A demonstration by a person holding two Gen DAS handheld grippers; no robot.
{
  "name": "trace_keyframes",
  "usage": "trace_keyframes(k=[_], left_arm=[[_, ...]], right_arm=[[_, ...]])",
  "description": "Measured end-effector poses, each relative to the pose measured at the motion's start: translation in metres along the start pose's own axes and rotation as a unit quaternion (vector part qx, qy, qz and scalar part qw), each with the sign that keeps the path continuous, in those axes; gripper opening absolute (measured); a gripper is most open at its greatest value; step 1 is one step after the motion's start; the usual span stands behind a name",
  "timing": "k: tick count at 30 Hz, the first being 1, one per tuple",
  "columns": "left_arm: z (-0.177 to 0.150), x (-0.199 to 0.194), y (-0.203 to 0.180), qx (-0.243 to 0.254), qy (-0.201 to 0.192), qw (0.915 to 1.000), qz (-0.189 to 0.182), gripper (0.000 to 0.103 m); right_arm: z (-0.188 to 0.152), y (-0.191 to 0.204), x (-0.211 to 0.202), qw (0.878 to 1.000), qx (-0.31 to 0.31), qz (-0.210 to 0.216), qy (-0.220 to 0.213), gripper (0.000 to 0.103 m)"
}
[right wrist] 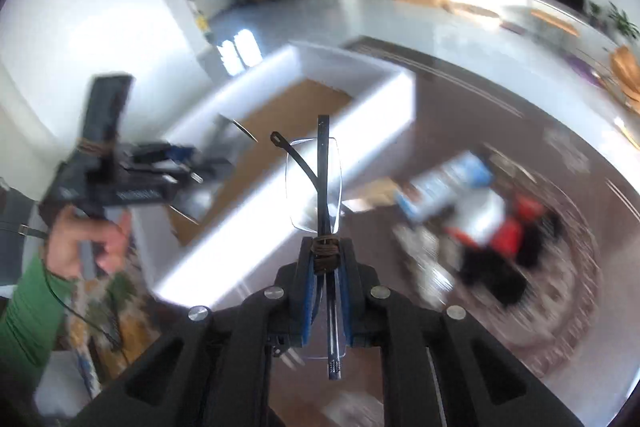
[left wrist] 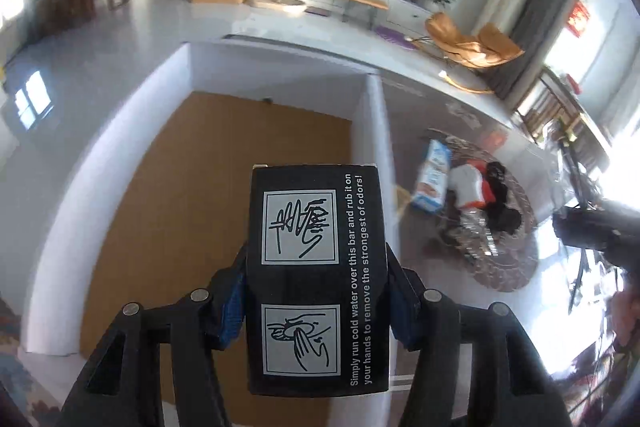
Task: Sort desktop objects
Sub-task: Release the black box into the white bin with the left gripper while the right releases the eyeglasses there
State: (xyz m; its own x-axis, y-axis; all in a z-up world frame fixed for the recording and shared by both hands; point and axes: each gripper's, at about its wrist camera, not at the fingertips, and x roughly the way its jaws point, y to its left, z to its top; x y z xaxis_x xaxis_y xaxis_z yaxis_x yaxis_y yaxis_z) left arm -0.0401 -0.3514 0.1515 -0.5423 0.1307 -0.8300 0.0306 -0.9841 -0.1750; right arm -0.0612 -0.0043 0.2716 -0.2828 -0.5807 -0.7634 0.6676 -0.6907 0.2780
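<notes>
Sunlit living-room floor and a television wall lie beyond a dark worktop [left wrist: 420, 115], on which stands a white open box [left wrist: 376, 131] with a brown bottom and, to its right, a round patterned mat [left wrist: 516, 259] heaped with the things not yet sorted: a blue-and-white carton [left wrist: 432, 183] and a red, white and black bundle too blurred to name. The left claw [left wrist: 316, 291] is clenched on a black printed box [left wrist: 316, 267], its blue pads pressed against the two long sides, and it holds this box above the brown bottom of the white box, close to the right-hand wall. The right claw [right wrist: 326, 287] is clenched on a pair of folded glasses [right wrist: 314, 183], gripped at the hinge end with a lens and both temples sticking out past the fingertips, over the near wall of the white box. In the right wrist view the person's left hand [right wrist: 86, 243], in a green sleeve [right wrist: 28, 311], carries the left claw. The main risks appear to be these: the glasses are pinched across a thin, hard spot, so a hurried swing could let them pivot or slip out; a temple tip could snag the wall on the way in; and the black box, let go from this height beside the wall, could land on the rim and tip outside.
</notes>
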Motion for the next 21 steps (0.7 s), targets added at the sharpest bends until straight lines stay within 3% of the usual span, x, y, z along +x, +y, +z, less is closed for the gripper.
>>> trace_keyframes(k=[4, 8, 10, 11, 12, 16, 19, 21], left_arm=[[-0.026, 0.018, 0.051, -0.029, 0.033, 0.9972, 0.060, 0.058], [-0.048, 0.043, 0.072, -0.047, 0.082, 0.9922, 0.081, 0.059], [-0.055, 0.050, 0.076, -0.056, 0.086, 0.9906, 0.090, 0.060], [-0.056, 0.051, 0.077, -0.058, 0.084, 0.9901, 0.096, 0.062], [-0.057, 0.049, 0.079, -0.059, 0.080, 0.9893, 0.106, 0.069], [-0.056, 0.020, 0.069, -0.050, 0.033, 0.9890, 0.136, 0.071], [-0.057, -0.012, 0.027, -0.020, -0.020, 0.9937, 0.109, 0.071], [-0.060, -0.027, -0.016, 0.009, -0.044, 0.9963, 0.073, 0.072]], right_arm=[[0.034, 0.057, 0.068, 0.998, 0.010, 0.065, 0.007, 0.012], [0.037, 0.091, 0.141, 0.996, 0.016, 0.070, 0.046, 0.015], [0.034, 0.100, 0.169, 0.996, 0.012, 0.051, 0.067, 0.030], [0.033, 0.101, 0.175, 0.997, 0.011, 0.046, 0.069, 0.050], [0.032, 0.101, 0.178, 0.997, 0.011, 0.041, 0.067, 0.064], [0.023, 0.089, 0.158, 0.998, 0.013, 0.049, 0.042, 0.065], [0.011, 0.069, 0.116, 0.999, 0.001, 0.033, -0.001, 0.069], [-0.001, 0.042, 0.084, 0.999, 0.003, 0.003, -0.034, 0.080]])
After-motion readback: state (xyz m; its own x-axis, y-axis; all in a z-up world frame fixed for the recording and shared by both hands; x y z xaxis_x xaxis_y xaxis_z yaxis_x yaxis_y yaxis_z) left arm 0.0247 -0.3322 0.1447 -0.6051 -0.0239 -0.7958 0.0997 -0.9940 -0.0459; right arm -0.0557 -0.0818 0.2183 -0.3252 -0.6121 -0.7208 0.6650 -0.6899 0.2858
